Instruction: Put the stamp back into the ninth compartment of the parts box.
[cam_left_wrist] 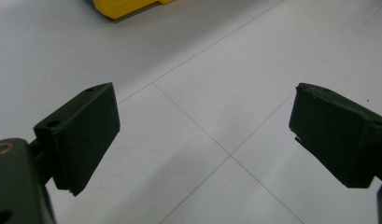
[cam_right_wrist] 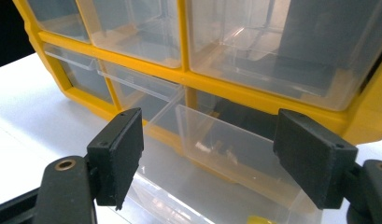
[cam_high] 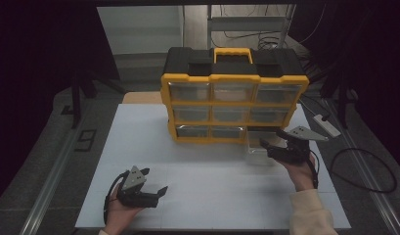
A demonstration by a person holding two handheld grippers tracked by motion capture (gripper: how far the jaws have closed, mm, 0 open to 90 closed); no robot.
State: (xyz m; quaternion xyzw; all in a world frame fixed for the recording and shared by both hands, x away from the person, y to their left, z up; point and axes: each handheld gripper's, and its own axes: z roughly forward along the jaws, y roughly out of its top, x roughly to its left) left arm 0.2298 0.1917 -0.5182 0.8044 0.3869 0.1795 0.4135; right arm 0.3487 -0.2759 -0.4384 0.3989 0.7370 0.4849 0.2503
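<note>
A yellow-and-black organizer cabinet [cam_high: 234, 105] with clear drawers stands at the back of the white table [cam_high: 207, 186]. Its bottom-right clear drawer [cam_high: 258, 144] is pulled out onto the table. My right gripper [cam_high: 272, 138] is open just in front of that drawer; in the right gripper view the gripper [cam_right_wrist: 207, 144] has its jaws spread on either side of the drawer [cam_right_wrist: 226, 154] without touching it. Small pieces lie inside the drawer. My left gripper [cam_high: 155, 180] rests open near the front left, and in its own view the left gripper [cam_left_wrist: 205, 126] has nothing between its jaws.
A white power strip [cam_high: 327, 125] and black cables [cam_high: 364, 171] lie on the floor to the right of the table. A corner of the cabinet [cam_left_wrist: 121, 7] shows at the top of the left gripper view. Bare table surface lies between the two hands.
</note>
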